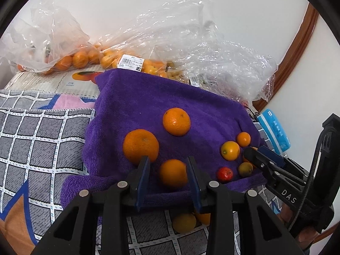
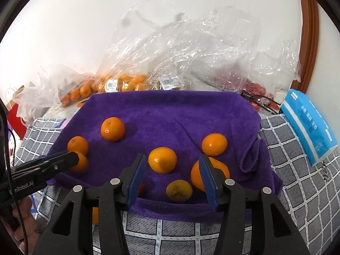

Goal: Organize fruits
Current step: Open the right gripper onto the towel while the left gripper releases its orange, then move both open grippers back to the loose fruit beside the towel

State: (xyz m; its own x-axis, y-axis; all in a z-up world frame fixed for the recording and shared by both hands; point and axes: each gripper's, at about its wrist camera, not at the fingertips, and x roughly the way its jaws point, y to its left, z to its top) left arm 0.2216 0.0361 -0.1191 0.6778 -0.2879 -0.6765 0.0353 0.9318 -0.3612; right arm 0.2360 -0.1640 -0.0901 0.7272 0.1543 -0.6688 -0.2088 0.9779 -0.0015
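Orange [image 1: 172, 173] on purple towel [image 1: 148, 106], between the blue pads of left gripper [image 1: 169, 178]. Pads close on both flanks; contact not resolvable from left wrist view, so grasp state: cannot tell. Two larger oranges [image 1: 140, 146] [image 1: 176, 121] just beyond and left of that fruit, apart from each other.

Right side of towel, right wrist view: mandarin [image 2: 162, 160] ahead of right gripper [image 2: 172, 180] and between its finger lines; dull yellow-green fruit [image 2: 179, 190] nearer, also between the pads, touching neither. Jaws released, gap wide, nothing gripped. Larger orange [image 2: 221, 170] partly hidden behind the right-hand pad. One more orange [image 2: 214, 144] farther back to the right. Small red fruit [image 1: 224, 174] near towel's front edge, seen from the left wrist.

Two fruits [image 1: 184, 222] off the towel on the grey checked cloth [image 1: 31, 140], below the left gripper's body.

Behind towel: clear plastic bags [image 1: 70, 48] of oranges against white wall, white barcode price labels [image 1: 131, 62] on them, print too small to read. Blue tissue pack [image 2: 308, 125] at right, text illegible. Red paper bag [image 2: 16, 116] far left.

Readable writing: "DAS" on the right gripper's body in left wrist view; "nRobot.AI" on the left gripper's body in right wrist view, leading letters cut off.
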